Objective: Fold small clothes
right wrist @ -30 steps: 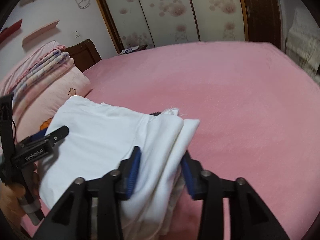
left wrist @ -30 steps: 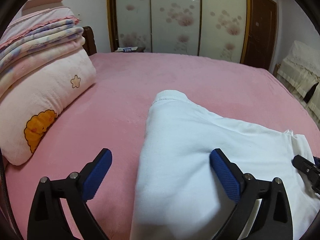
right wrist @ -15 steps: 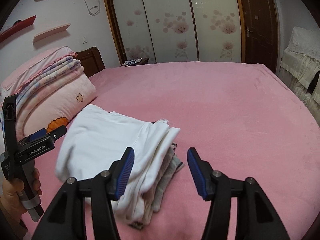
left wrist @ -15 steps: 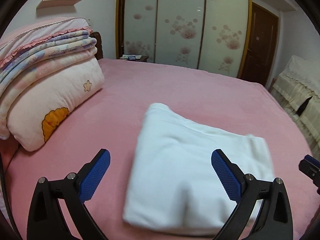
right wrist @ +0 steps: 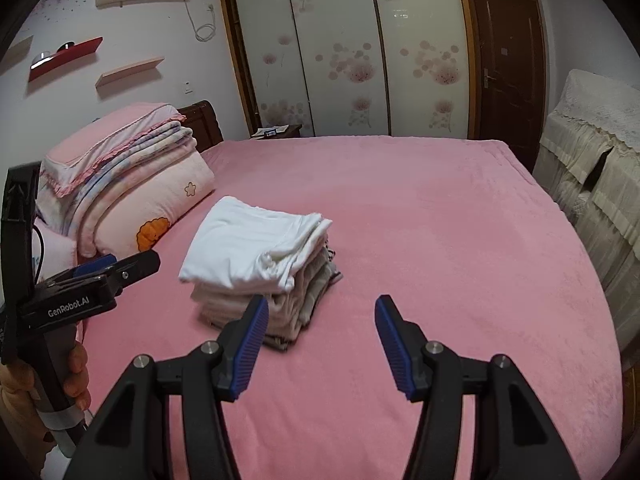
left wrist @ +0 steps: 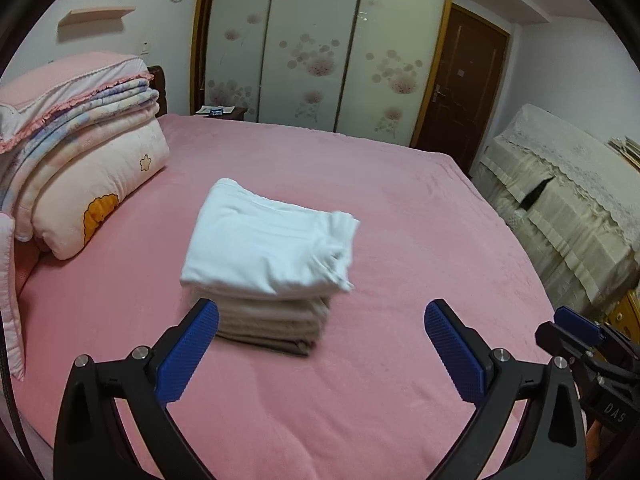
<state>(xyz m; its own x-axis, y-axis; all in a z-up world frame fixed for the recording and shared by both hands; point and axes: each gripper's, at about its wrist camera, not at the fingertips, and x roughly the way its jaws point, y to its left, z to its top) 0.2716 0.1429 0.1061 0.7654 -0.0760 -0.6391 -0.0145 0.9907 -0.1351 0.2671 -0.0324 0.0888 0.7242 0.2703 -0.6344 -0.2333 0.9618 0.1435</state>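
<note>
From the left wrist we see our left gripper (left wrist: 322,344) with its jaws spread wide and nothing between them, hanging above the pink bed (left wrist: 420,208); the folded white garment (left wrist: 268,248) tops a stack of folded clothes (left wrist: 272,320) beyond the fingertips, apart from them. From the right wrist, our right gripper (right wrist: 322,336) has just been opening, jaws released and bare, the stack just past its left pad; folded quilts (right wrist: 132,184) sit near the headboard

"GenRobot.AI" is showing in pale letters on the black body of the left claw (right wrist: 116,266); "DAS" is showing on the right claw (left wrist: 576,330), low on its dark housing.
</note>
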